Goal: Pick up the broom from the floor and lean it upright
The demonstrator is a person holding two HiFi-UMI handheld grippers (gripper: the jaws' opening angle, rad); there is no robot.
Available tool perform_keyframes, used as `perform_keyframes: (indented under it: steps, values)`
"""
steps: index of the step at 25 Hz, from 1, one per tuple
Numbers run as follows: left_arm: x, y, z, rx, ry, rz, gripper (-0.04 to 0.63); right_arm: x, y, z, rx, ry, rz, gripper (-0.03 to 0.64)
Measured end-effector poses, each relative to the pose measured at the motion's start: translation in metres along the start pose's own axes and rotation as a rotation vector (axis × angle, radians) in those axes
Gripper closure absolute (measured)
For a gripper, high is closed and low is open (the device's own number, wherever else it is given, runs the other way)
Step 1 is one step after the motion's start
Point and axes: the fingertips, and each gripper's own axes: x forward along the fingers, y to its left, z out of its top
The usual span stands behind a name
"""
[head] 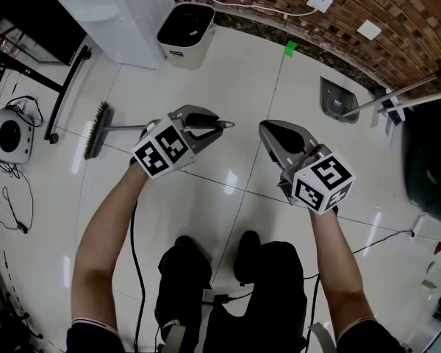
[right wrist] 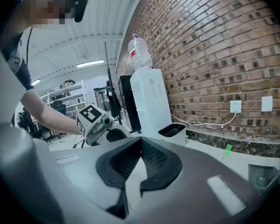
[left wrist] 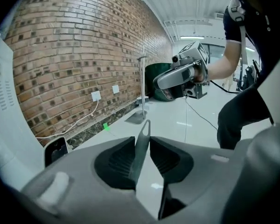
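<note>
Broom (head: 97, 129) pickup is done, as far as I can judge; the leaning is not. In the head view its brush end sits at the left middle of the frame, and the thin handle runs rightward across the pale tiled floor (head: 250, 72) into the left gripper (head: 209, 122), with the handle's tip poking out just past the jaws. The left gripper view shows that flat tip (left wrist: 142, 146), with its hanging hole, standing between the two pads, which have closed narrowly onto it. Whether the brush end is touching the floor or hanging just above it I cannot tell.

The right gripper (head: 273, 132) sits at the centre right of the head view, apart from the broom. Its own view shows the pads (right wrist: 149, 157) meeting at their tips with nothing between them.

What is left: the broom lies nearly flat across the picture, so it has yet to be swung upright and set against something. The brick wall (head: 279, 6) along the top edge and the white water dispenser (head: 125, 13) at the upper left look like the nearest supports. Held only at the very tip, the long handle may twist in the pads; the free gripper could steady it lower down.
</note>
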Motion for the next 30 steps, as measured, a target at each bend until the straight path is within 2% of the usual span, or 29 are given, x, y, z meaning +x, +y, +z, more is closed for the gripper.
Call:
perform_keyframes:
  steps: [3, 9, 14, 20, 25, 30]
  values:
    - [-0.032, -0.014, 0.038, -0.035, -0.01, 0.013, 0.491, -0.03, 0.021, 0.037, 0.032, 0.01, -0.01, 0.614]
    - [-0.084, -0.032, 0.109, -0.114, -0.043, 0.088, 0.492, -0.091, 0.054, 0.112, 0.115, -0.028, -0.042, 0.614]
    - [-0.116, -0.035, 0.156, -0.167, -0.011, 0.188, 0.499, -0.143, 0.076, 0.159, 0.149, -0.028, -0.047, 0.614]
    - [-0.154, -0.045, 0.209, -0.259, -0.053, 0.239, 0.503, -0.185, 0.093, 0.212, 0.151, -0.042, -0.053, 0.614]
    - [-0.172, -0.053, 0.248, -0.309, -0.088, 0.279, 0.506, -0.219, 0.098, 0.245, 0.137, -0.052, -0.062, 0.614]
    - [-0.164, -0.069, 0.288, -0.332, -0.122, 0.264, 0.509, -0.253, 0.09, 0.26, 0.145, -0.06, -0.088, 0.614]
